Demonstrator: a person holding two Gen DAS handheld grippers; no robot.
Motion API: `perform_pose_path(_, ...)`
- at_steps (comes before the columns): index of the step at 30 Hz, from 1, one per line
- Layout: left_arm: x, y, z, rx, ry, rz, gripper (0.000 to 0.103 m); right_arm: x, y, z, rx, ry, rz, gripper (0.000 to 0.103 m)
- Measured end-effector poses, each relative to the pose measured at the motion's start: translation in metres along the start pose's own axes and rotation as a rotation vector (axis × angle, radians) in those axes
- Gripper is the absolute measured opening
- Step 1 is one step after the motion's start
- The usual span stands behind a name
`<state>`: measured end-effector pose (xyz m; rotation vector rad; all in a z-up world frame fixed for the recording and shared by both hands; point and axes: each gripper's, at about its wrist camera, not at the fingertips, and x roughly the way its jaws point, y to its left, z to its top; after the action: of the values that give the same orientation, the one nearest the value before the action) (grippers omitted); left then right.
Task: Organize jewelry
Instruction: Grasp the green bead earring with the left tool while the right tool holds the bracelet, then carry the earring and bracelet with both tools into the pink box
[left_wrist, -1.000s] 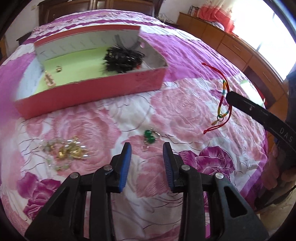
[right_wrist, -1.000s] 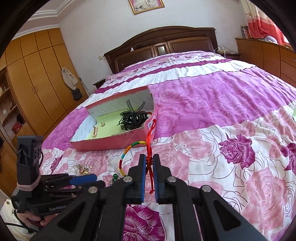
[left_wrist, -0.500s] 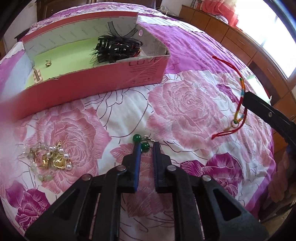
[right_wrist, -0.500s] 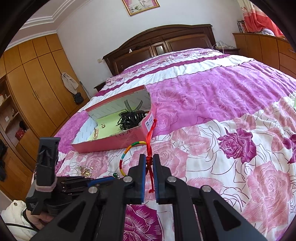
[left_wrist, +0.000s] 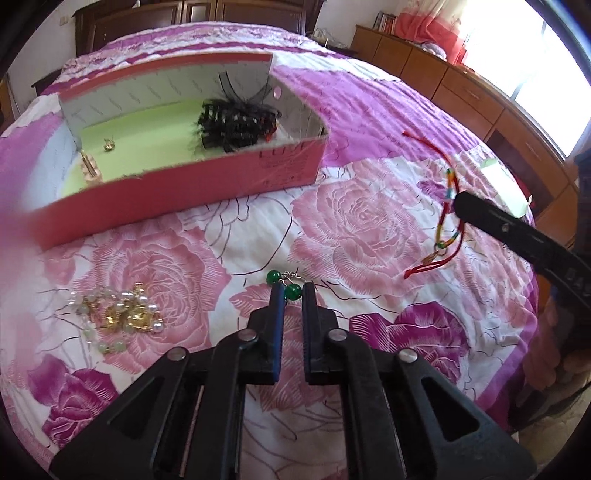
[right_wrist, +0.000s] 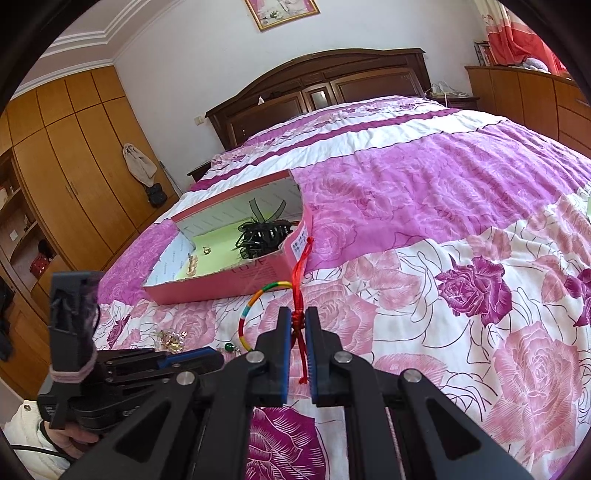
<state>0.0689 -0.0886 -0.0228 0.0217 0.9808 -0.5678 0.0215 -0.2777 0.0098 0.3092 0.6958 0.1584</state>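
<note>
While the left gripper (left_wrist: 293, 291) sat at lower centre of its view, its jaws had just been closing and were pinched on the green bead earrings (left_wrist: 283, 283) — one bead showed between the blue pads, the other poked out just past the tips, both apparently low on the bedspread (left_wrist: 354, 229). The right gripper (right_wrist: 298, 317), centre of its own frame, was pressed together on the knot of the red cord bracelet (right_wrist: 297, 295), w/ the rainbow-wrapped loop curving off to the left and the loose end hanging down between the fingers.

Judging by that, the step in hand was lifting the earrings toward the pink box (left_wrist: 207, 192). To do it well I'd have kept the squeeze firm, since the hold looked to be on a round bead and thin wire that could slip — then raised straight up, cleared the near wall, and let go low over the green floor, away from the black piece.

As for the box, upper left of the left view: open top, pale green bottom. It held a black hair accessory (left_wrist: 236, 123) at the right end, a small gold piece (left_wrist: 108, 144) and another gold-ish item (left_wrist: 89, 168) by the left wall. A pearl-and-gold cluster (left_wrist: 122, 317) lay outside on the bed, left of the gripper.
</note>
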Motion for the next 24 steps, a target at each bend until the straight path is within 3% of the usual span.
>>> perform_pose_path(24,-0.074,0.024,0.013,-0.027,-0.326,0.158,0.0,-0.01,0.054,0.008,-0.066,-0.077,0.081,0.009)
